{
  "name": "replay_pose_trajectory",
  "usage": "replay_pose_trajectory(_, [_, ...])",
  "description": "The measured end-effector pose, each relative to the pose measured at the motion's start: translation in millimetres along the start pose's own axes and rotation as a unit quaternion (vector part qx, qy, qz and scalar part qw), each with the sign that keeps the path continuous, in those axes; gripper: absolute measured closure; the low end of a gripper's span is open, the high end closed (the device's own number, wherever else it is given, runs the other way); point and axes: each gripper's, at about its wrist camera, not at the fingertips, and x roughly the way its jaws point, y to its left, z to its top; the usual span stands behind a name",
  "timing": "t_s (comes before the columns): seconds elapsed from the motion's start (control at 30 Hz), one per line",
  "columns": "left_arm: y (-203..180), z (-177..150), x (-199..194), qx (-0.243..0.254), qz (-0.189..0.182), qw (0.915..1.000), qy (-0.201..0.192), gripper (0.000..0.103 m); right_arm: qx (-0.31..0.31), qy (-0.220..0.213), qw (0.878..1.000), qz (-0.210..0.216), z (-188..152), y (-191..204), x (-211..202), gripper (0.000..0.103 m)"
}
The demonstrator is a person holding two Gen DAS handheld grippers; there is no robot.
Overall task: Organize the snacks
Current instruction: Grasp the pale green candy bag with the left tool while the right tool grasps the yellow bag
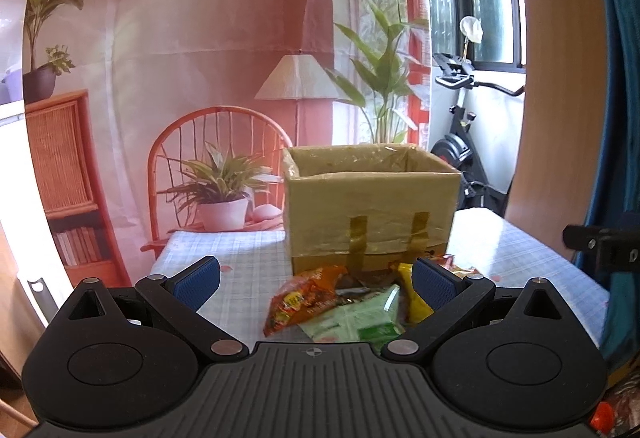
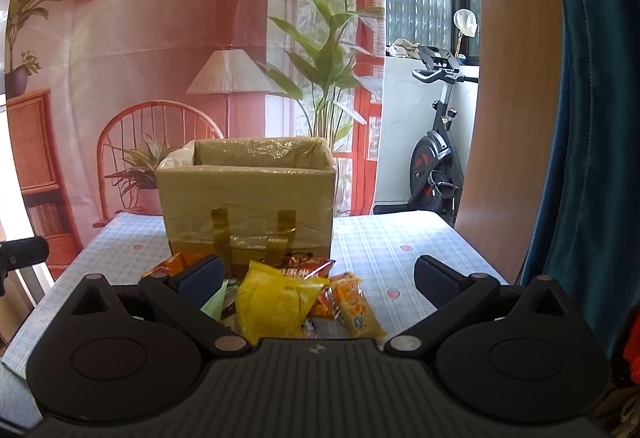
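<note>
The left gripper (image 1: 316,280) hovers above the table (image 1: 248,250) with its jaws spread wide and nothing between the blue pads (image 1: 198,280). The right gripper (image 2: 318,278) is likewise spread wide and holds nothing. The snack pile (image 2: 288,298) lies on the checked tablecloth (image 2: 380,246), just in front of the cardboard box (image 2: 246,198) and touching its base. In the right wrist view, a yellow packet (image 2: 276,302) lies on top at the centre, with an orange packet (image 2: 356,306) just beside it on the right. In the left wrist view, a red-orange packet (image 1: 304,298) lies on the left of the pile, overlapping a green packet (image 1: 356,318). The box stands upright, open at the top, lined with clear plastic and taped on its front face. An exercise bike (image 2: 436,142) stands behind the table, well apart from the box.
</note>
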Motion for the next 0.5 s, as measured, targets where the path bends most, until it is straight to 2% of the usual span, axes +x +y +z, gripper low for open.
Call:
replay_pose_trajectory(0.27, [29, 22, 45, -0.022, 0.008, 0.9996, 0.018, 0.0, -0.006, -0.003, 1.0, 0.016, 14, -8, 51, 0.0])
replay_pose_trajectory(0.4, [35, 31, 67, -0.015, 0.025, 0.9992, 0.026, 0.0, -0.004, 0.002, 1.0, 0.019, 17, -9, 76, 0.0])
replay_pose_trajectory(0.5, [31, 30, 80, -0.007, 0.02, 0.9992, 0.035, 0.001, 0.0, 0.008, 1.0, 0.018, 18, -12, 93, 0.0])
